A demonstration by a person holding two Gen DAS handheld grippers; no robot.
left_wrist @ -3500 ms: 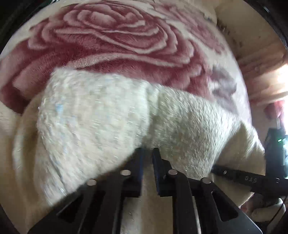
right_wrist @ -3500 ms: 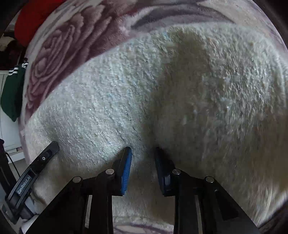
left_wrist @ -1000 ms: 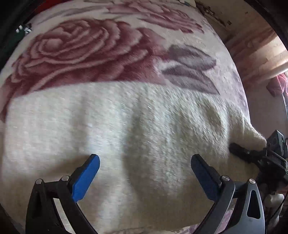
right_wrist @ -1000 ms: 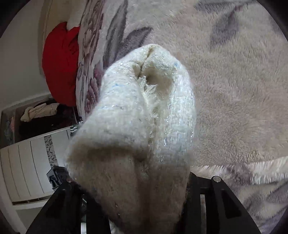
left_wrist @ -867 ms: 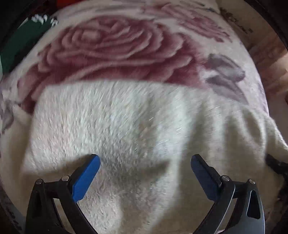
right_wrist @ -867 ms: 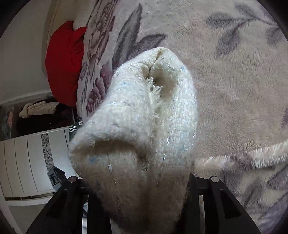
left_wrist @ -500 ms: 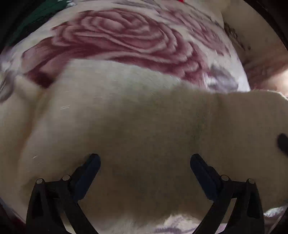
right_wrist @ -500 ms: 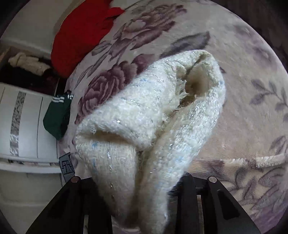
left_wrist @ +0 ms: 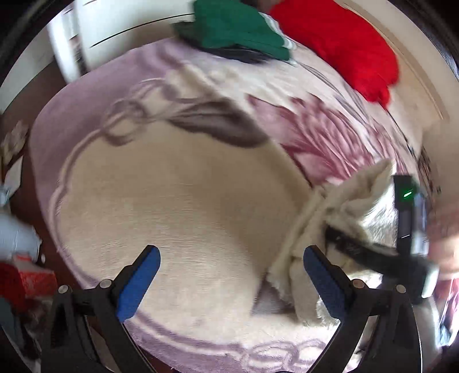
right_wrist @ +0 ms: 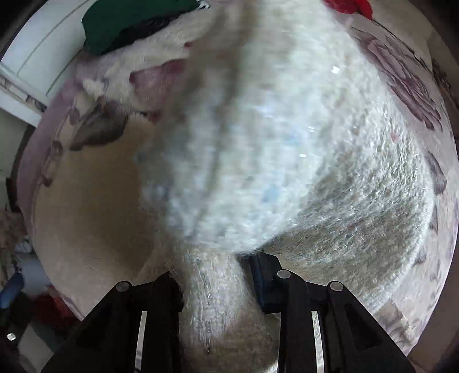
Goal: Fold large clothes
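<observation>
Nearest in the right wrist view, the right gripper is seen clamped on a thick bunch of the cream knitted garment; its jaws have just been closing, with the knit packed between them. Below the jaws the garment spreads out in a blurred mass over the bed. A second ago the same bunch was seen standing up as a rolled tube in front of this gripper; it is now seen swung round and hanging broadly, so a carry or turn of the folded piece is judged to be under way.

In the left wrist view, the left gripper is found with its jaws wide apart and nothing between them. A second ago the garment filled the space beneath these jaws; now only the floral blanket lies there, and the garment is seen off to the right, gathered around the other tool. The left side is therefore judged released, and the garment is carried by the right gripper alone.

Farther off, at the far edge of the bed, a green garment and a red garment are noted, untouched. Their folding is judged not yet begun.
</observation>
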